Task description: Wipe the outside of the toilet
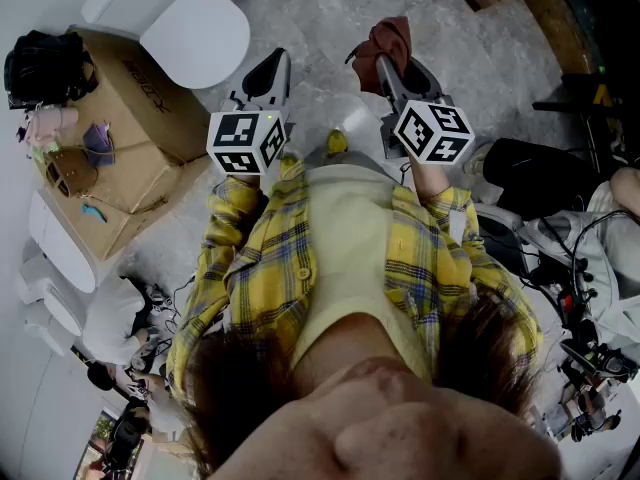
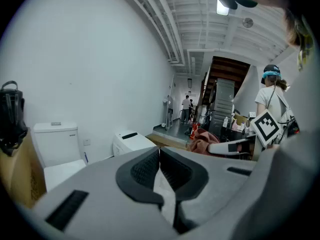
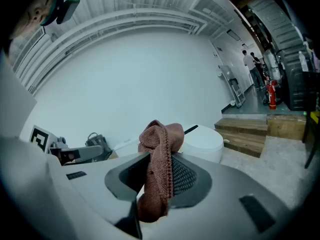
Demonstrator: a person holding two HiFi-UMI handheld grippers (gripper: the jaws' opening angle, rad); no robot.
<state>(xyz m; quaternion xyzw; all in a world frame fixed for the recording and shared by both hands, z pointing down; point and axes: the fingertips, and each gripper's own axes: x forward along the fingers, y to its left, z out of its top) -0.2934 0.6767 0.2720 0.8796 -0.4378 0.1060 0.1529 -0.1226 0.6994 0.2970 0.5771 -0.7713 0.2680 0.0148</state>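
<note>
- Toilet: white, lid down, at the upper left of the head view. Nothing touches it. By my reckoning no wiping has begun, so the tank, lid and bowl sides are all left to do.
- Cardboard box: at the left of the frame, just beside the toilet. It will likely block access to the flank on that side.
- Wooden steps: at the right of the right gripper view, apart from the toilet. No hindrance.
- Second white unit: centre left of the left gripper view, against the wall. It may be another toilet, but it is too small to say.
- Black bag: in the upper left corner, resting at the top of the box.
- Right gripper: top centre, jaws pinching the cloth. It is held over bare floor, well apart from the toilet.
- Left gripper: just left of it and nearer the lid. Its jaws are pressed together with nothing between them.
- Brown cloth: bunched and standing up out of the right jaws. It is ready for use and not yet laid on porcelain.
- Cables: a tangle at the right edge, on the side away from the toilet.
</note>
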